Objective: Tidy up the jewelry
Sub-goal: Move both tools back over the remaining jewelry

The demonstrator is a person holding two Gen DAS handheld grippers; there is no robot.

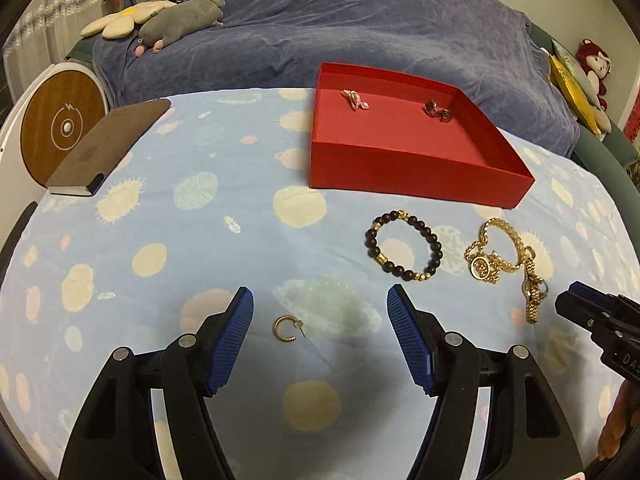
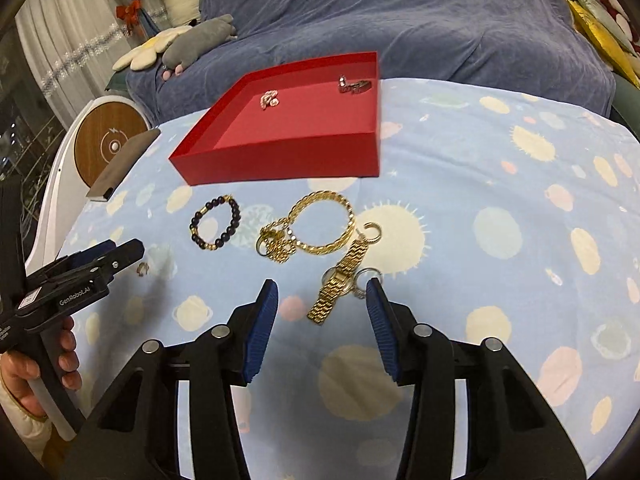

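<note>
L gripper (image 1: 320, 334): fingers spread wide, nothing gripped; gold hoop earring (image 1: 288, 329) lies on cloth btwn them, touching neither.
R gripper (image 2: 322, 322): fingers apart, nothing clamped; gold watch (image 2: 338, 288) lies btwn the tips, no pad pressing on it.
Key ring (image 2: 366, 278): just beside R gripper's right-hand finger tip.
Worktop (image 2: 500, 220): blue cloth w/ pale spots.
Red tray (image 1: 400, 160): far side of cloth; holds pink piece (image 1: 355, 100) and dark piece (image 1: 438, 111), well apart.
Bead bracelet (image 1: 404, 245): near tray's front wall, on cloth.
Gold chain (image 2: 316, 222): beside bracelet, touching watch strap end.
2nd hoop (image 2: 372, 233): beside chain.
Hand (image 2: 44, 372): holds L gripper's handle.
Notebook (image 1: 108, 144): far left edge.
</note>
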